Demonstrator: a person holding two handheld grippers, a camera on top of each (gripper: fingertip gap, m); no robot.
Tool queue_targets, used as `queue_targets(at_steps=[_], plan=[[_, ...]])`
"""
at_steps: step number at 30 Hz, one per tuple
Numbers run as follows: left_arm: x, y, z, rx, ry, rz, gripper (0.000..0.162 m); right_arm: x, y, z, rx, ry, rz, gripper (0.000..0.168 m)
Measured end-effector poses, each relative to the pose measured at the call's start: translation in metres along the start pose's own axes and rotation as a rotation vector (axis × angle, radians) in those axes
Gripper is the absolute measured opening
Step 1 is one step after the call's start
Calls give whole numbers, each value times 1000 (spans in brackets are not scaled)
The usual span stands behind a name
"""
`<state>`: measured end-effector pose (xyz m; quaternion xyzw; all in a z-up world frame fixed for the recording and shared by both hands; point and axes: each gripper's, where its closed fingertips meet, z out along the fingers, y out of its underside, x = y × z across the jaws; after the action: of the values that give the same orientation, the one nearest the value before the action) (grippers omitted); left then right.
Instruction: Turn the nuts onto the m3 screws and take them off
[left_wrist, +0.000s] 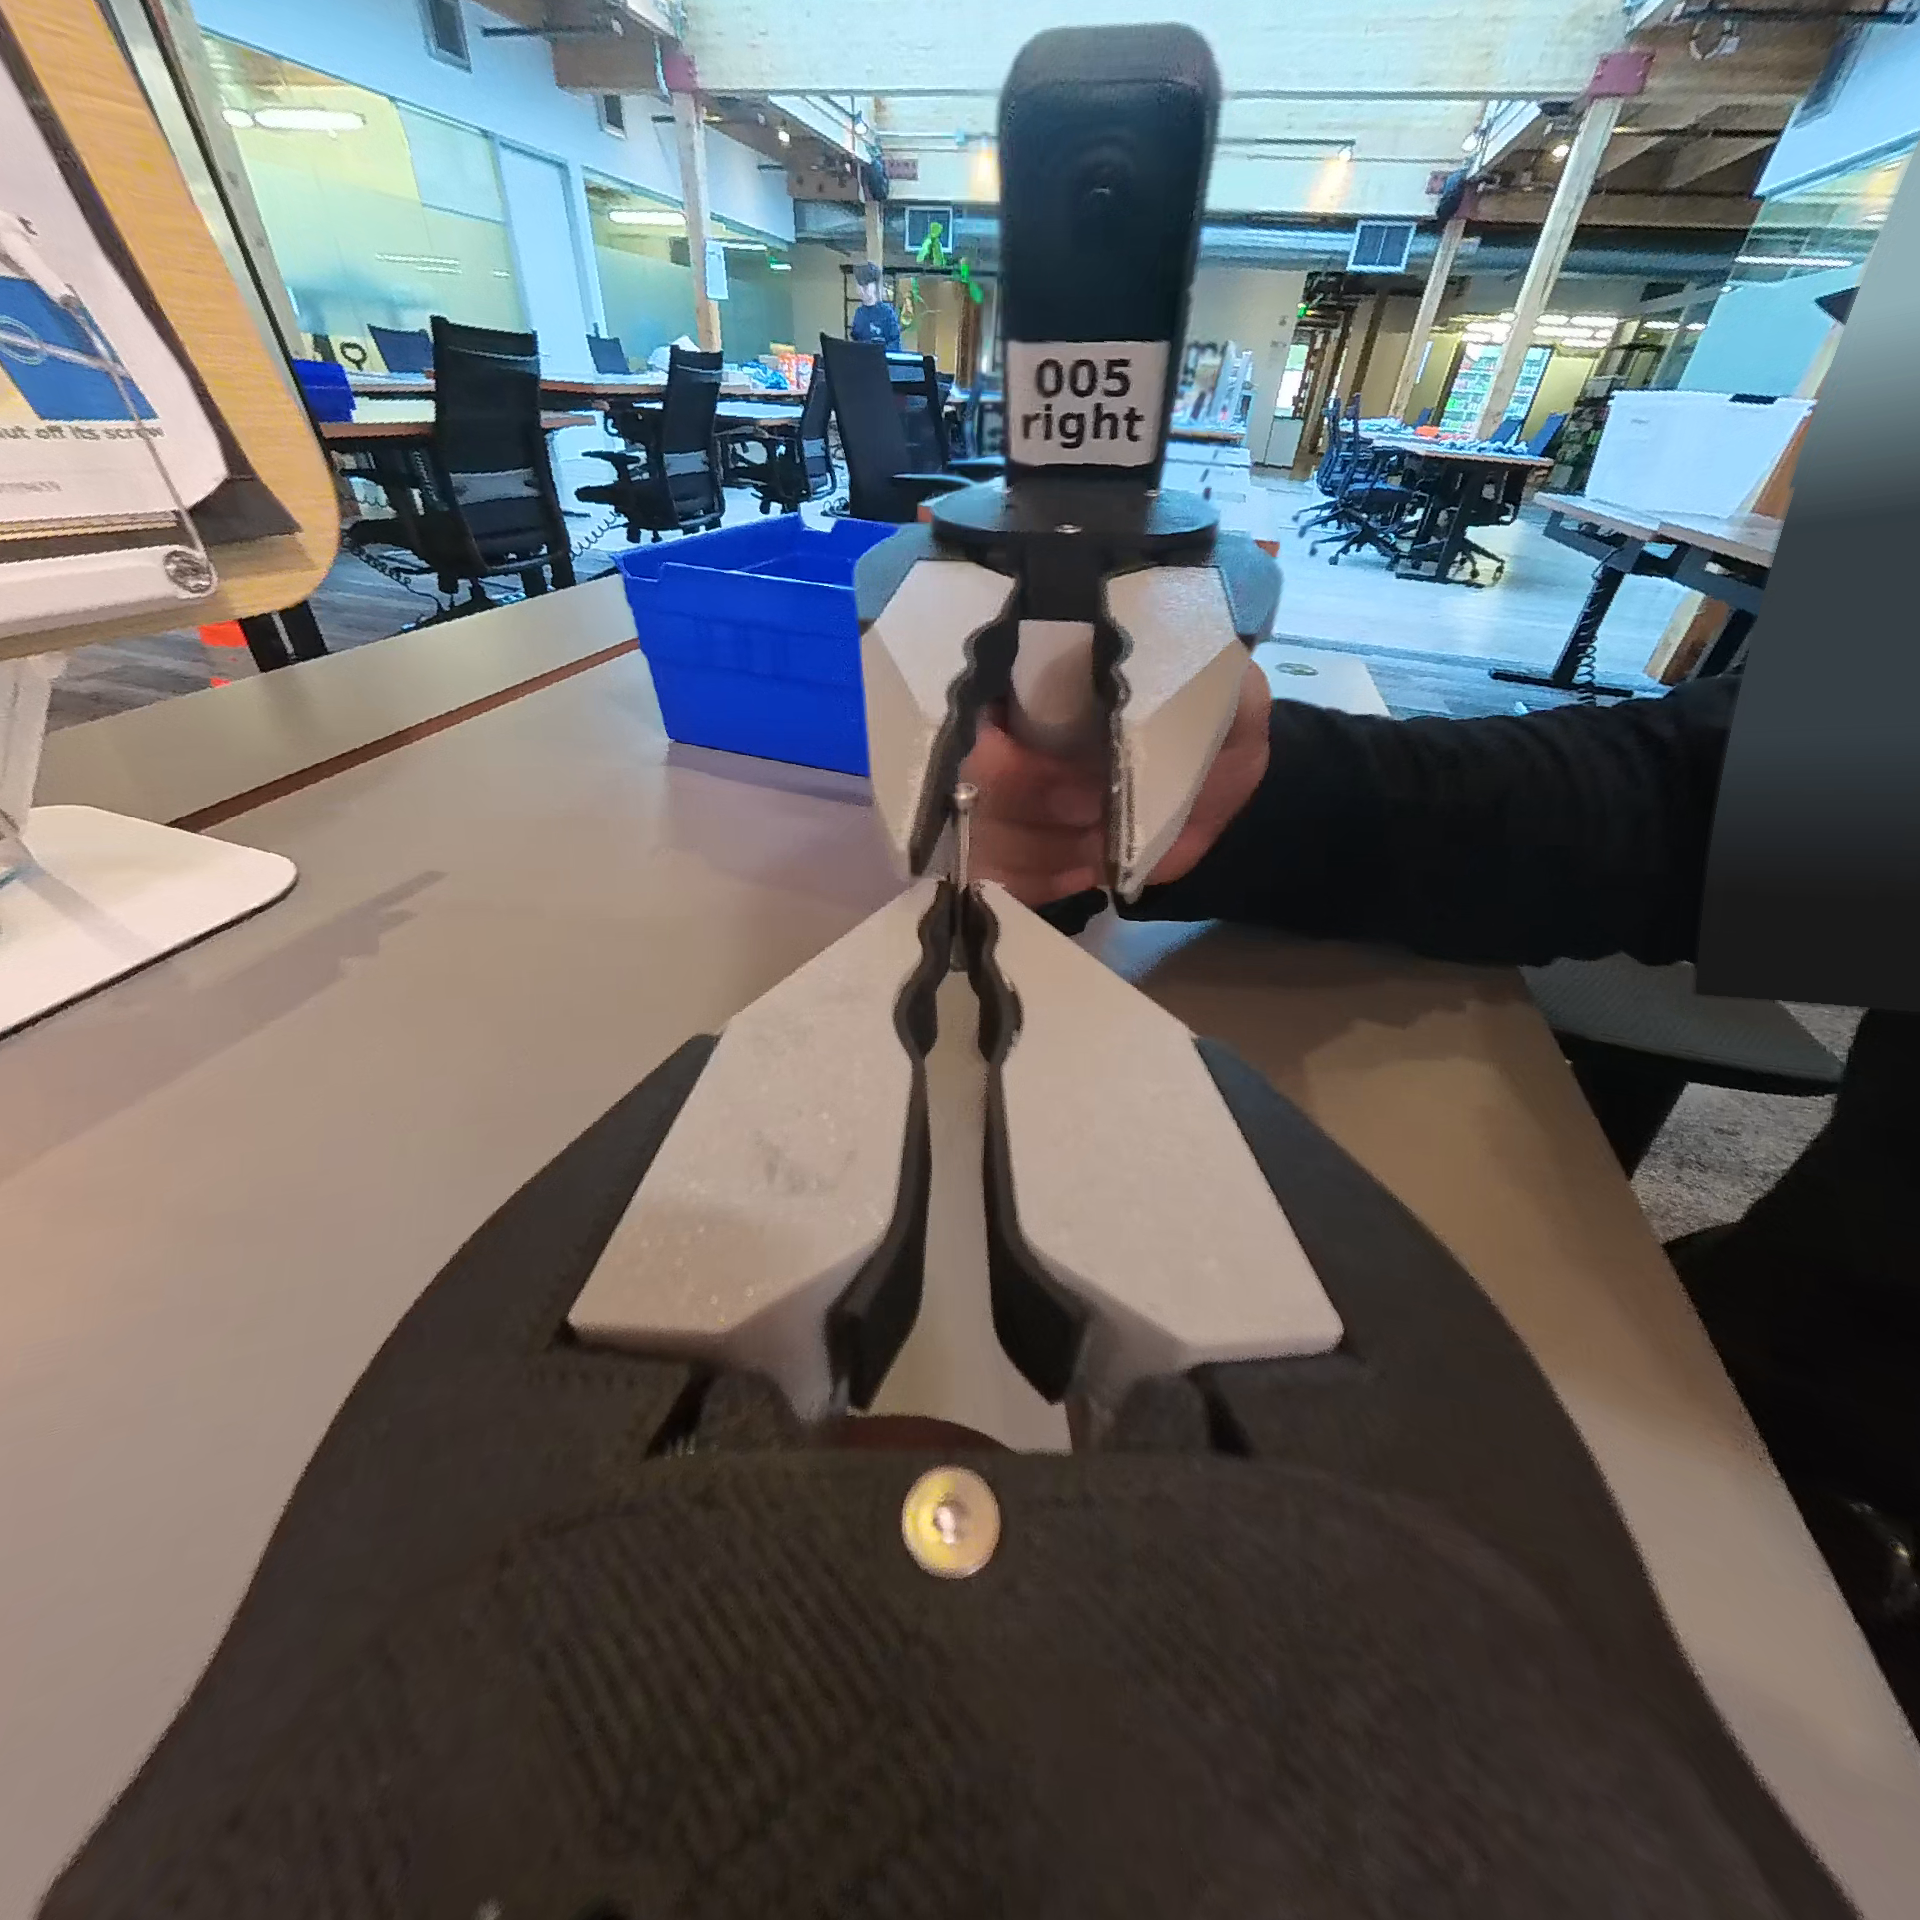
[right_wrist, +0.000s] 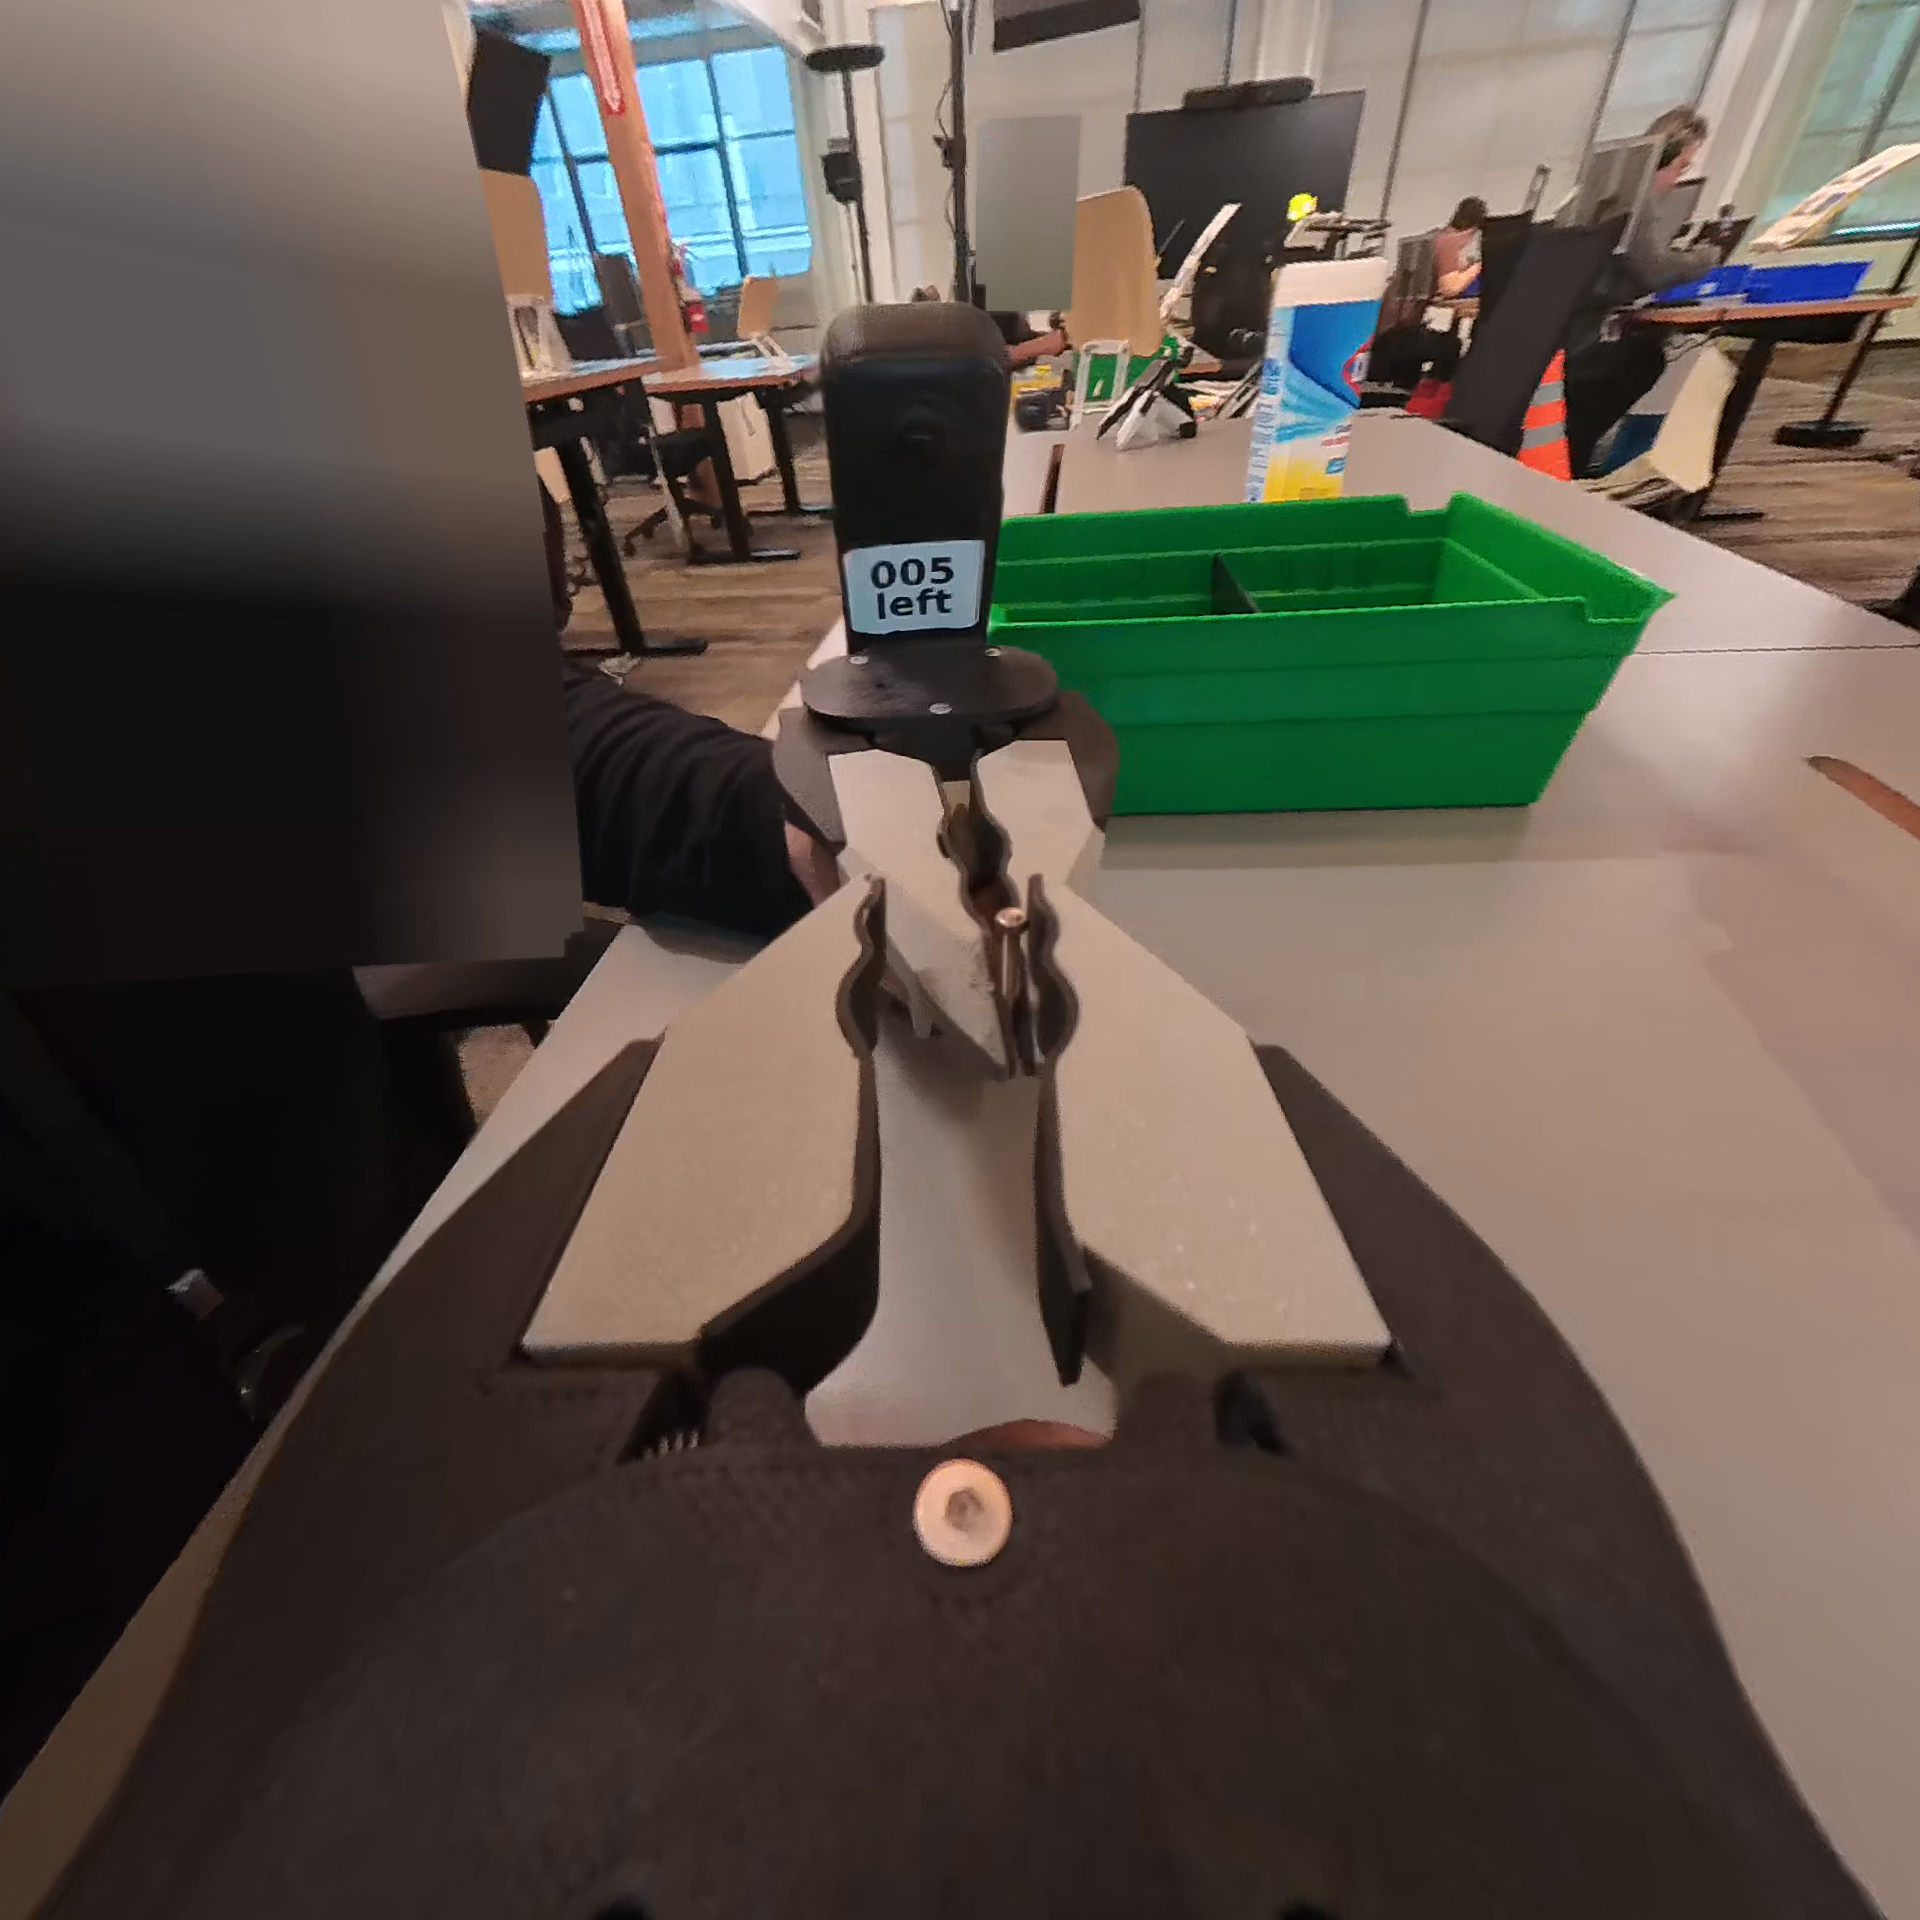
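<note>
The left hand-held gripper (left_wrist: 961, 920) is pinched nearly closed on the shank of an m3 screw (left_wrist: 967, 836), which stands upright above its fingertips with the small head on top. In the right wrist view the same screw (right_wrist: 1009, 951) shows between the two tools, head toward the camera, lying close to the inner face of one finger of the right hand-held gripper (right_wrist: 956, 904). That right hand-held gripper is spread moderately wide and grips nothing; the tips of the left one reach into its gap.

No nut is clearly visible in either view. One may sit low on the thread, hidden by the dark pads, but I cannot tell.

Both tools are held above the grey counter (left_wrist: 499, 935), with a blue bin (left_wrist: 758, 644) behind in the left wrist view and a green divided bin (right_wrist: 1340, 665) behind in the right wrist view.

The step in hand looks like bringing the right tool onto the screw to work the thread. To do it well, the left grip should stay firm and low on the shank, keeping the screw vertical. The right fingers should close squarely and centred, not skewed against one finger as now. Turning should be in short, gentle twists along the screw's axis, since a part this small can easily cross-thread or slip out.
</note>
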<state>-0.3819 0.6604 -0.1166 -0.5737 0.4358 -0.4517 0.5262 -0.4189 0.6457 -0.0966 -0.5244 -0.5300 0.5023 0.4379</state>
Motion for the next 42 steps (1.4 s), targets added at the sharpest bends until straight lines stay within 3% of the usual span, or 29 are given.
queue_targets(at_steps=[6,9,15,19,23,26,29,31,35,39,42], plan=[[-2,-3,-2,14,-1,-14,0,2,-7,-19,42,35,-4,16],[1,-2,-1,10,8,-11,0,9,-5,-14,29,57,12,28],[-4,-5,-3,24,-17,-8,0,1,-5,1,14,28,-15,29],[-7,-6,-5,30,-22,-31,0,2,-11,-18,59,45,-8,15],[-4,-5,-3,25,-15,-24,0,14,-9,-6,43,78,36,32],[-9,-6,-4,27,-38,-19,0,5,-4,7,13,26,24,30],[-15,-8,-8,42,-62,-35,0,7,-6,-4,10,72,0,31],[-18,-6,-9,32,-62,-54,0,1,-12,-15,57,41,2,8],[-13,-4,-5,21,-42,-45,0,20,-13,-13,62,108,53,39],[-14,-5,-5,25,-60,-33,0,10,-4,8,8,53,31,31],[-20,-7,-9,43,-77,-61,0,11,-4,0,4,95,6,34]])
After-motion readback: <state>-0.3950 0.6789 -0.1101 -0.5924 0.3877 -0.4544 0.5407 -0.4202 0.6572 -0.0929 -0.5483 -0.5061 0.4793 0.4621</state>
